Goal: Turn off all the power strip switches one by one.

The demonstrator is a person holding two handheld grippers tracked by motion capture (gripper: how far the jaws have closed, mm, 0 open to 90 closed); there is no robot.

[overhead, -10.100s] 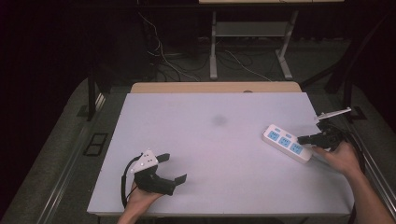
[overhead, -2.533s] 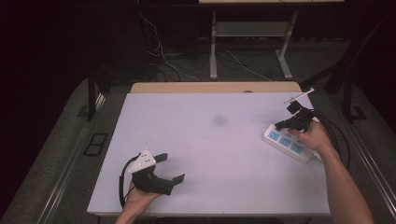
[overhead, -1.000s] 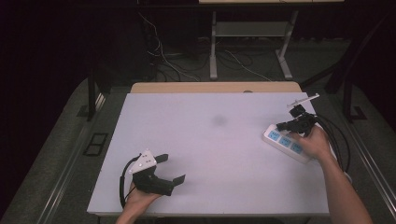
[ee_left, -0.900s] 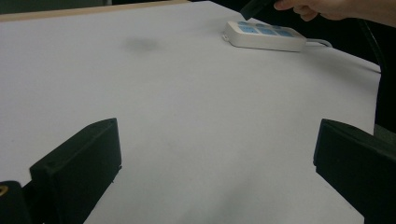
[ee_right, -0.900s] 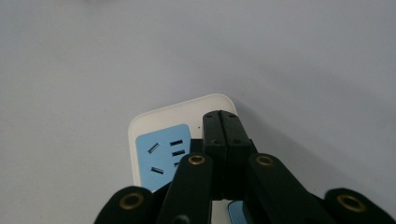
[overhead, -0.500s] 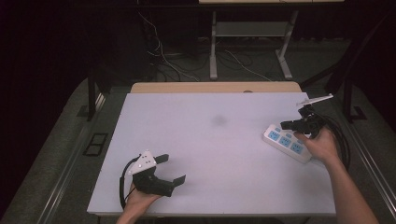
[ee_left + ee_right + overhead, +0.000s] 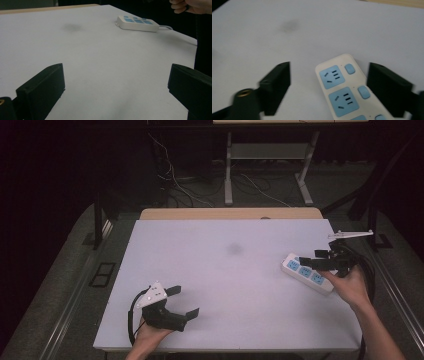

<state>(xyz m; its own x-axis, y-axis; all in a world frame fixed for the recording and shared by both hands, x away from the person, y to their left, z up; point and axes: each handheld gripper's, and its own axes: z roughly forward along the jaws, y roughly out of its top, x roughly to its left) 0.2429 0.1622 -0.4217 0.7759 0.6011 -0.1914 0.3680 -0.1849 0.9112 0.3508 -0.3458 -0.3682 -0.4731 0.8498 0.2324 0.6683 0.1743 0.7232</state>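
Black grippers (image 7: 179, 301); grey 3-cornered plates (image 7: 153, 294)

White rectangular bench (image 7: 220, 270) with tan wooden far edge. Dark grey carpeted floor (image 7: 65, 270); tangled cables (image 7: 175, 175) beneath grey metal-legged table (image 7: 270, 165) behind. Surroundings dim.

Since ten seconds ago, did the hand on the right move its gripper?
Yes. The right gripper went from the table's right edge inward, over the power strip.

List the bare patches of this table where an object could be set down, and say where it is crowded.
Free: the middle and far-left of the table, between the left gripper and the power strip. Crowded: the right edge, where the right gripper hangs open over the strip.
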